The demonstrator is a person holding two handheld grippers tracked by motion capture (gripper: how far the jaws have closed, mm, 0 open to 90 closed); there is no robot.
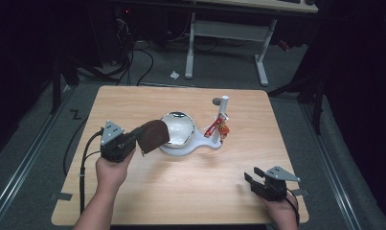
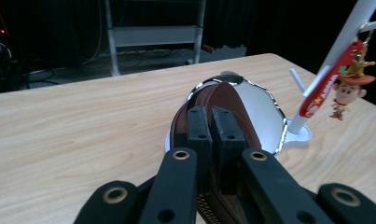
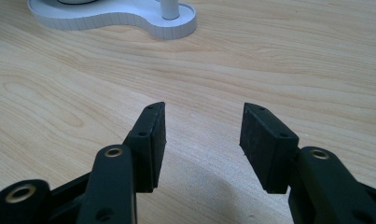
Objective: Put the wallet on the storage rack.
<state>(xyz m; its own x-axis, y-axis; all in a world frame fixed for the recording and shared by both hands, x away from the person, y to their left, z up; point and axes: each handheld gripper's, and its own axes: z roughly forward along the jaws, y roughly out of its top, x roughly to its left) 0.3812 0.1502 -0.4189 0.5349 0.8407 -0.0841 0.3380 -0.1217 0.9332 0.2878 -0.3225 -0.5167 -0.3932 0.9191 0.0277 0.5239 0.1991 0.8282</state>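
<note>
- A red keychain (image 1: 214,127) with a cowboy figure (image 2: 348,91) hangs on a white peg stand (image 1: 223,106), beyond the left claw.
- Light wooden tabletop (image 1: 181,187) beneath both claws.
- White desk frame (image 1: 229,33) stands far beyond them.

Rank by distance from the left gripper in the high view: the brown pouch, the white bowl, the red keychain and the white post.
1. brown pouch: clamped in the left gripper.
2. white bowl: just beyond the pouch, at table centre.
3. red keychain: right of the bowl, hanging from the post.
4. white post: farthest, toward the table's far side.
</note>
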